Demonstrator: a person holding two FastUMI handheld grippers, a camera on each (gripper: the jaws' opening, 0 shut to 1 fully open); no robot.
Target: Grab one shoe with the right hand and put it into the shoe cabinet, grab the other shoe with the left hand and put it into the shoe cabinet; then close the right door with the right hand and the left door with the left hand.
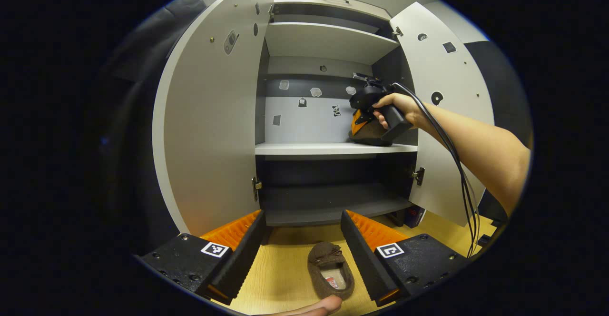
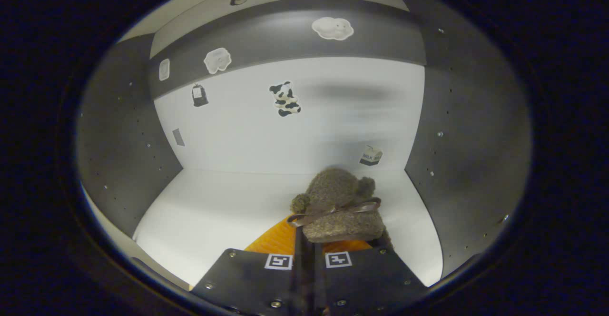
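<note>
A brown fuzzy shoe (image 1: 330, 271) lies on the wooden floor in front of the open shoe cabinet (image 1: 328, 148). My left gripper (image 1: 302, 216) stands open above it, a finger on either side, not touching. In the right gripper view, my right gripper (image 2: 307, 232) is shut on the rim of the other brown shoe (image 2: 340, 206), which has a ribbon bow. That shoe is at the right end of the white middle shelf (image 2: 214, 211); I cannot tell whether it rests on the shelf. The left gripper view shows the right gripper (image 1: 364, 116) and its hand inside the cabinet.
Both cabinet doors stand wide open, the left door (image 1: 209, 130) and the right door (image 1: 442, 92). An upper shelf (image 1: 328, 40) and a dark lower shelf (image 1: 333, 206) are bare. A cable (image 1: 456, 163) hangs from the right hand. A person's toe (image 1: 319, 308) shows near the floor shoe.
</note>
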